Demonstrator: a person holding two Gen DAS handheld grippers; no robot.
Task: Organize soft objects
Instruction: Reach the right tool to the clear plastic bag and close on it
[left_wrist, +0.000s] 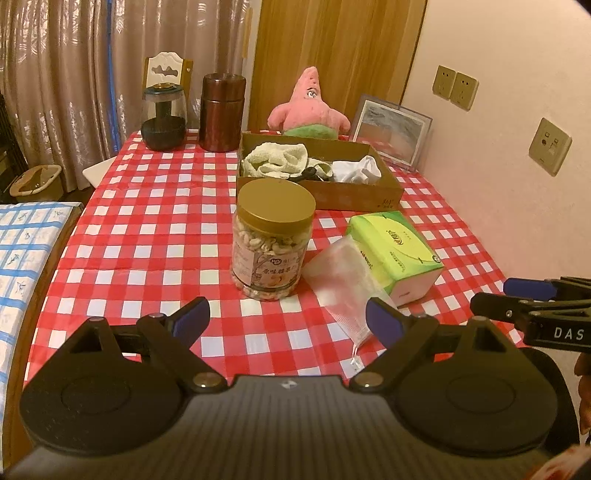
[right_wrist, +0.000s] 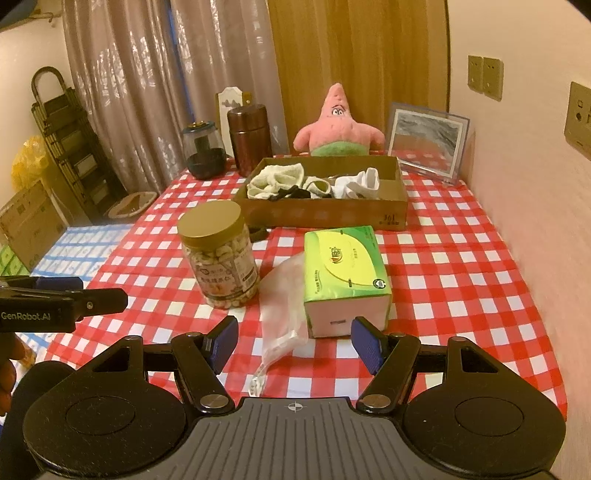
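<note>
A shallow cardboard box (left_wrist: 321, 201) (right_wrist: 325, 216) sits at the back of the red-checked table. It holds a cream cloth (left_wrist: 275, 158) (right_wrist: 275, 179), dark pieces and white socks (left_wrist: 356, 170) (right_wrist: 358, 182). Behind it stands a pink star plush (left_wrist: 310, 107) (right_wrist: 338, 125). A green tissue pack (left_wrist: 395, 247) (right_wrist: 345, 262) and a clear plastic bag (left_wrist: 343, 280) (right_wrist: 282, 306) lie nearer. My left gripper (left_wrist: 288, 319) hovers open and empty before the nut jar (left_wrist: 271, 240). My right gripper (right_wrist: 295, 341) is open above the bag's near end, close to the tissue pack.
The gold-lidded nut jar (right_wrist: 218, 254) stands left of the bag. A brown canister (left_wrist: 221, 110) and a glass jar (left_wrist: 163, 118) occupy the far left corner. A framed picture (left_wrist: 391, 129) leans on the right wall. A blue-checked bed (left_wrist: 22, 251) borders the left.
</note>
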